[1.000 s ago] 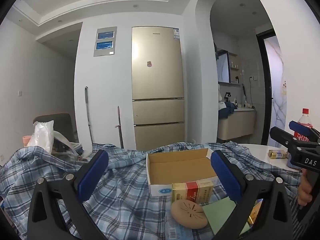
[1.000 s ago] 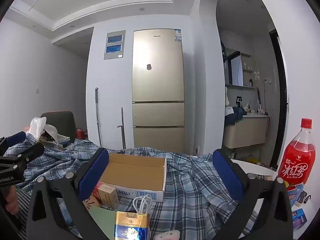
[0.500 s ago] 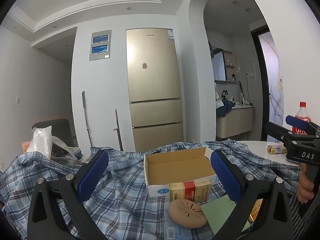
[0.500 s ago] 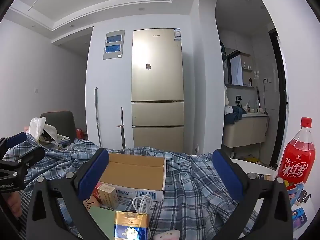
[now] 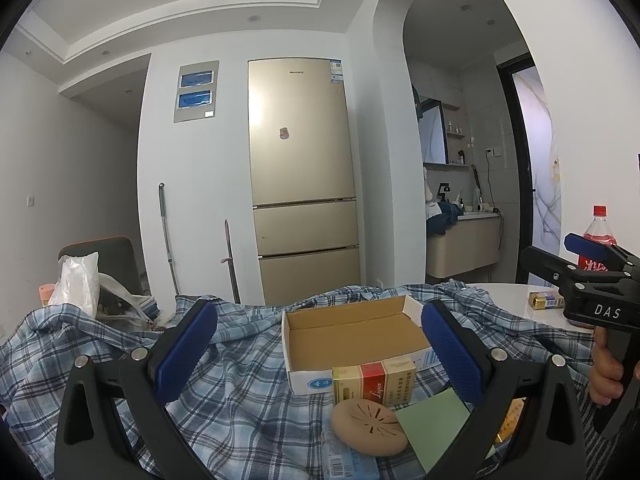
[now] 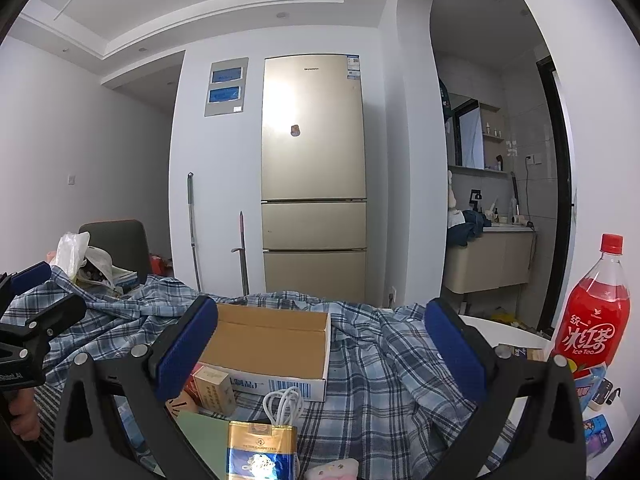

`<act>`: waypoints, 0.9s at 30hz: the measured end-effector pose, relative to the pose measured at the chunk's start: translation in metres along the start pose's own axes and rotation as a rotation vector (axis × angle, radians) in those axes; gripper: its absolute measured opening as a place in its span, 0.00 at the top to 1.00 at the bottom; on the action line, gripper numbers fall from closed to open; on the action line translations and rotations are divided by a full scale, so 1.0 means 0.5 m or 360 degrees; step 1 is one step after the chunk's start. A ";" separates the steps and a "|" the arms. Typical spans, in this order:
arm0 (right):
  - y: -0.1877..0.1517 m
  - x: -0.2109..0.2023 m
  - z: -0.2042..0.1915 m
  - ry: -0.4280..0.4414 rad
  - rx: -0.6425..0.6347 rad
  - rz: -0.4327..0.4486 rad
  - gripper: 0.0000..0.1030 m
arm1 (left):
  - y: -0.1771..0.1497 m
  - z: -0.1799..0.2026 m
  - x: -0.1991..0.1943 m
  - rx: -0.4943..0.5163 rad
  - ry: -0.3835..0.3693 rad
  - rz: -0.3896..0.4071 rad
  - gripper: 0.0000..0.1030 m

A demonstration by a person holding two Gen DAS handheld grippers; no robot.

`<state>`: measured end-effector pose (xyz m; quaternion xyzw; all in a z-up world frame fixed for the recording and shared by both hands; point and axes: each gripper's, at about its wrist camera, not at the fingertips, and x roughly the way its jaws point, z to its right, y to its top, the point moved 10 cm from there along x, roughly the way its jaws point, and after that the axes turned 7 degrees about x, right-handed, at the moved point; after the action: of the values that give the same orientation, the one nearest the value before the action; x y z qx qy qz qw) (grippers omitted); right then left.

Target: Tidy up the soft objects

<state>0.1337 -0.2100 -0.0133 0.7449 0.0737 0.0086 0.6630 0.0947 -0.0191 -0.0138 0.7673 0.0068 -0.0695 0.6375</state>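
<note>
A blue plaid shirt (image 5: 240, 392) lies crumpled over the table. An open, empty cardboard box (image 5: 352, 328) rests on it. In front of the box are a red-and-gold pack (image 5: 374, 382), a tan round puff (image 5: 368, 426) and a green pad (image 5: 436, 428). My left gripper (image 5: 318, 336) hovers open above them, holding nothing. In the right wrist view, my right gripper (image 6: 320, 332) is open over the shirt (image 6: 384, 360) and the box (image 6: 264, 344). A white cable (image 6: 282, 404), a gold-and-blue pack (image 6: 262, 452) and a pink soft item (image 6: 334, 470) lie below it.
A red iced-tea bottle (image 6: 592, 320) stands at the right on the white table (image 5: 508, 296), with small packets around it. A white plastic bag (image 5: 78, 280) and a chair (image 5: 104, 256) are at the far left. A fridge stands behind.
My left gripper has shifted slightly, so the room slides a little left in its view. The right gripper has barely moved. Both stay open.
</note>
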 end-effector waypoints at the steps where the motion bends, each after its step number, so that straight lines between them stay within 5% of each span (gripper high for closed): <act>1: 0.000 0.000 -0.001 0.0000 -0.0001 -0.0002 0.00 | 0.000 -0.001 -0.001 -0.0003 0.0002 -0.0001 0.00; 13: -0.002 0.001 -0.005 -0.0015 -0.0034 -0.0026 0.00 | 0.004 -0.020 0.001 -0.0031 0.0101 0.0003 0.00; 27: 0.002 -0.003 -0.011 -0.0013 -0.0039 -0.0021 0.00 | 0.007 -0.002 0.001 0.0031 0.0056 0.0034 0.00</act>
<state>0.1317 -0.2048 -0.0116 0.7364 0.0759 0.0020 0.6723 0.0955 -0.0190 -0.0104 0.7746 0.0091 -0.0493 0.6305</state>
